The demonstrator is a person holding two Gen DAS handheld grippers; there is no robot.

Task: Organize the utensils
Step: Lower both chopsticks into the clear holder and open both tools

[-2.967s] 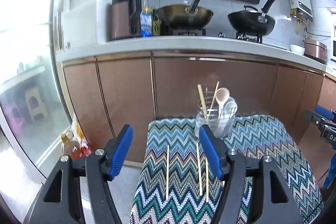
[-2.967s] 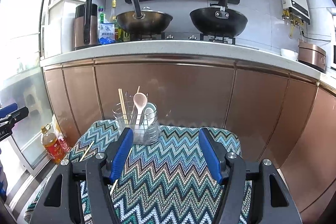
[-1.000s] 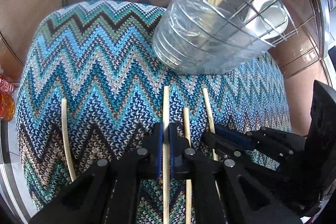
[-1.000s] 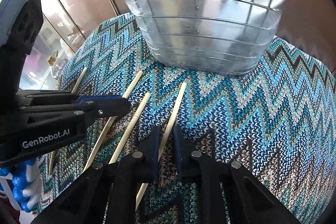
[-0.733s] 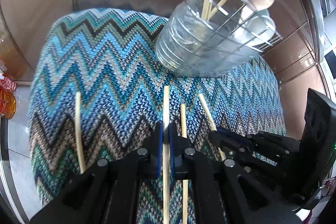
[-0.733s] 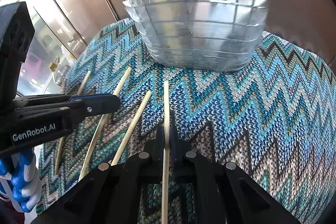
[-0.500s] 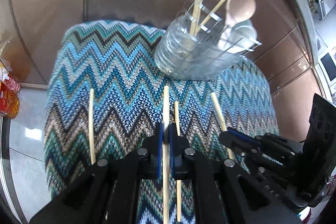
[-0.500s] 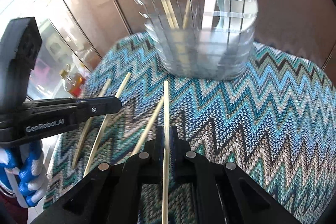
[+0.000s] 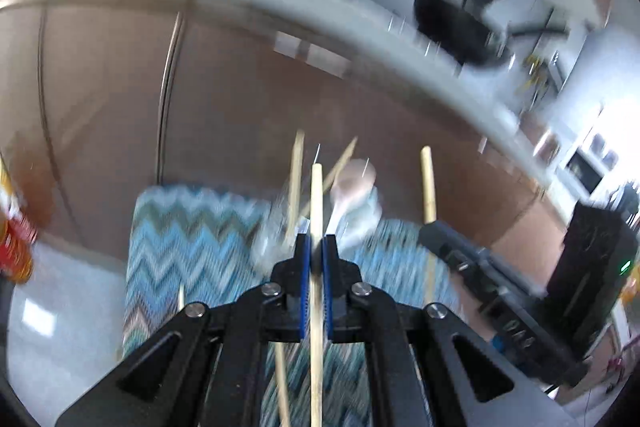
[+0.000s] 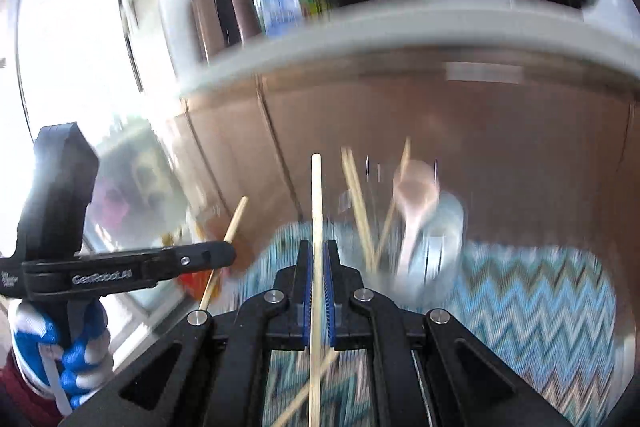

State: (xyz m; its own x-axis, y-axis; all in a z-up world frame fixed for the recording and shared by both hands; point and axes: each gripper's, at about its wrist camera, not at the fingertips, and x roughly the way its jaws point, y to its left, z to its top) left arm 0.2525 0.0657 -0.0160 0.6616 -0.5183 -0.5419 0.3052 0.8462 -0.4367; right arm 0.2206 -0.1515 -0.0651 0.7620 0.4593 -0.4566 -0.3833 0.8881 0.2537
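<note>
Left wrist: my left tongs (image 9: 315, 253) clamp a chopstick (image 9: 316, 203), axis pointing ahead; holder (image 9: 320, 227) just beyond, slightly right.

Right wrist: right tongs (image 10: 317, 259) clamp another stick (image 10: 316, 211); holder ahead-right. Both near.

Both wrist views look forward over the zigzag cloth (image 9: 188, 239) toward the cabinets (image 10: 500, 155) (blurred), sharing the utensil holder (image 10: 432, 239).
</note>
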